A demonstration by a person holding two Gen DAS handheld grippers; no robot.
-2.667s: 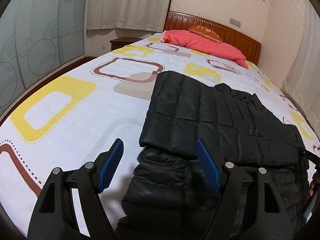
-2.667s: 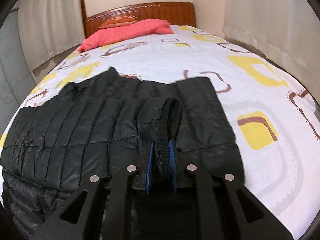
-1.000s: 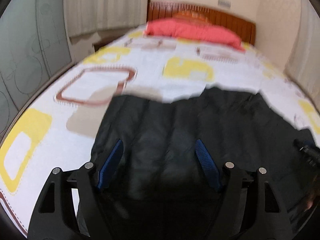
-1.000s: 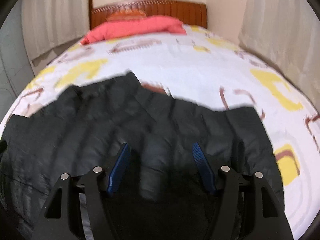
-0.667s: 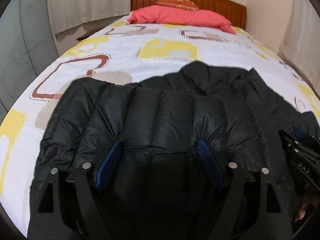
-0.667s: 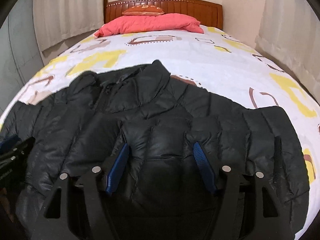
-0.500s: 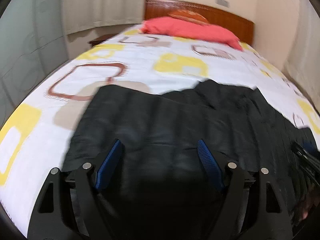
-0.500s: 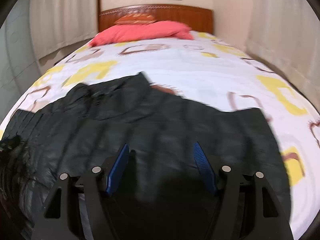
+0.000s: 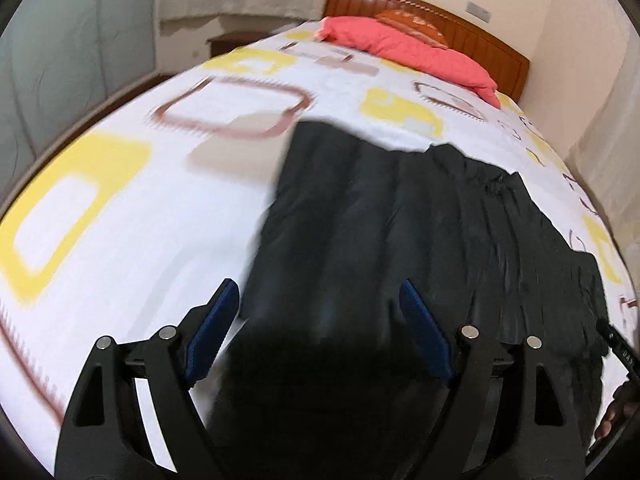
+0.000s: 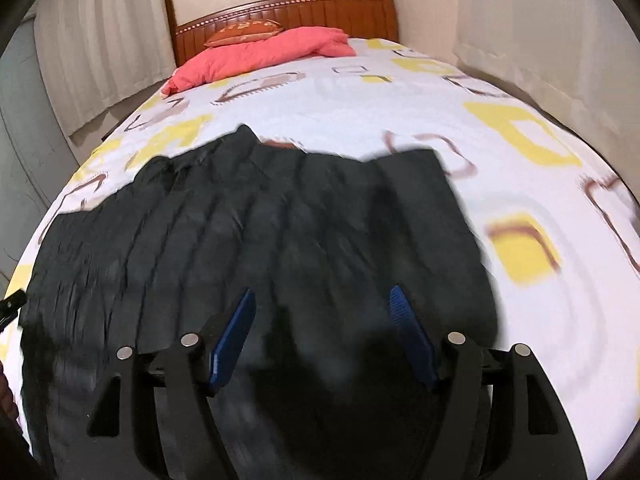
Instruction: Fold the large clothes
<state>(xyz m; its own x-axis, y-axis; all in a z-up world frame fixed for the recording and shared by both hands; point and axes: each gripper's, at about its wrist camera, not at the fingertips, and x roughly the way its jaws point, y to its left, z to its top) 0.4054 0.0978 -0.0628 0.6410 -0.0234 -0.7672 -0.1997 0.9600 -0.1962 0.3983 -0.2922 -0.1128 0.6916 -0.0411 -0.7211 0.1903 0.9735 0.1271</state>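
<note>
A black quilted puffer jacket point(image 9: 404, 232) lies spread across the near part of the bed, sleeves folded over its body. My left gripper point(image 9: 320, 316) hovers over the jacket's left edge, its jaws opening, blue pads apart, nothing pinched between them. In the right wrist view the same jacket point(image 10: 256, 232) fills the lower middle. My right gripper point(image 10: 322, 320) hangs above the jacket's right part, jaws also opening and pressing on nothing. The right gripper's tip point(image 9: 618, 350) shows at the left view's right edge.
The bed sheet point(image 9: 120, 216) is white with yellow and brown squares. A pink quilt point(image 10: 260, 56) and an orange pillow point(image 10: 244, 28) lie by the wooden headboard point(image 10: 320, 12). Curtains point(image 10: 520, 20) hang on both sides; a nightstand point(image 9: 232, 40) stands at the far left.
The right gripper let go of the sleeve cuff and opened. Both grippers then swung inward over the jacket and now outward, left toward its left edge, right toward its right edge.
</note>
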